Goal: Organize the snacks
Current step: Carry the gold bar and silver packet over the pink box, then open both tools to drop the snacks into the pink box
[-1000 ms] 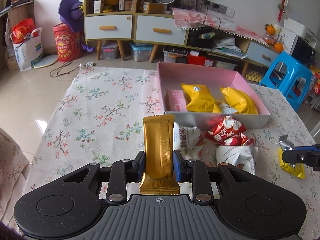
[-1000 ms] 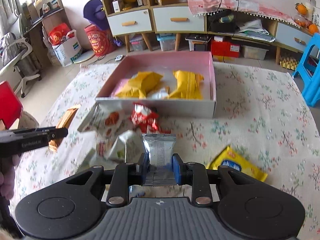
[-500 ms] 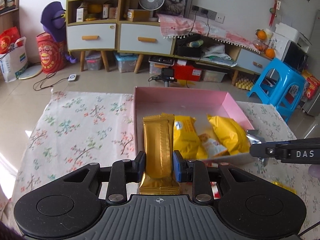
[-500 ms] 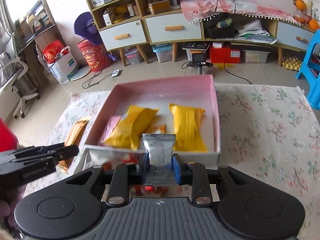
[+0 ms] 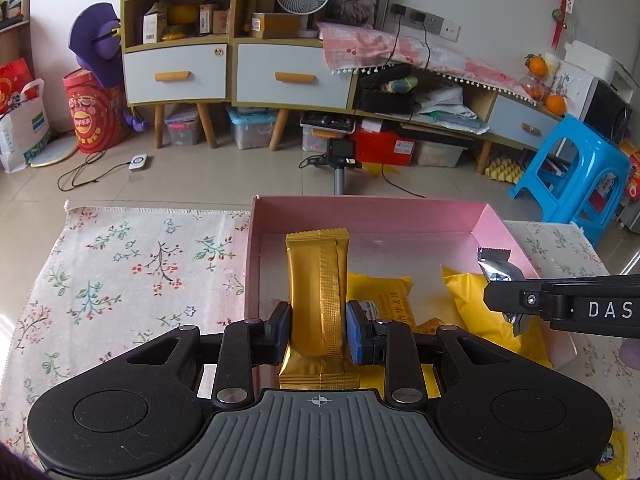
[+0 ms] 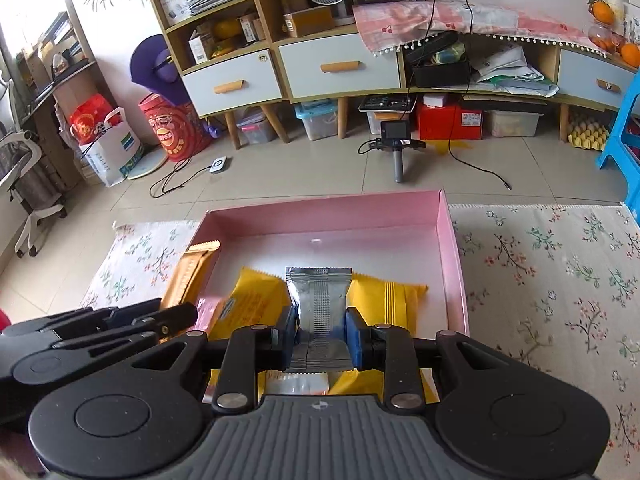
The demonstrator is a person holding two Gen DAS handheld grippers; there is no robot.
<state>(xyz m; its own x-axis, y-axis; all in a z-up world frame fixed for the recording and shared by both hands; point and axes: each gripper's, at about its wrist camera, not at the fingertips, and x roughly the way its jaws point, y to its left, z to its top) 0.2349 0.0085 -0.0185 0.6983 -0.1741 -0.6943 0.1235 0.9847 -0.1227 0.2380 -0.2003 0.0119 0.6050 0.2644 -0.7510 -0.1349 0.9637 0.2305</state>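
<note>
1. Grippers: the left gripper (image 5: 318, 332) is clenched on an upright gold foil snack bar (image 5: 318, 280); the right gripper (image 6: 319, 332) is clenched on a silver foil snack packet (image 6: 319, 300).
2. Position: both snacks hang over the open pink cardboard box (image 5: 360, 210), above the yellow snack bags (image 6: 256, 300) lying inside.
3. Change: a second ago both grippers were over the floral tablecloth (image 5: 140, 264), short of the box; the grips are unchanged.
</note>
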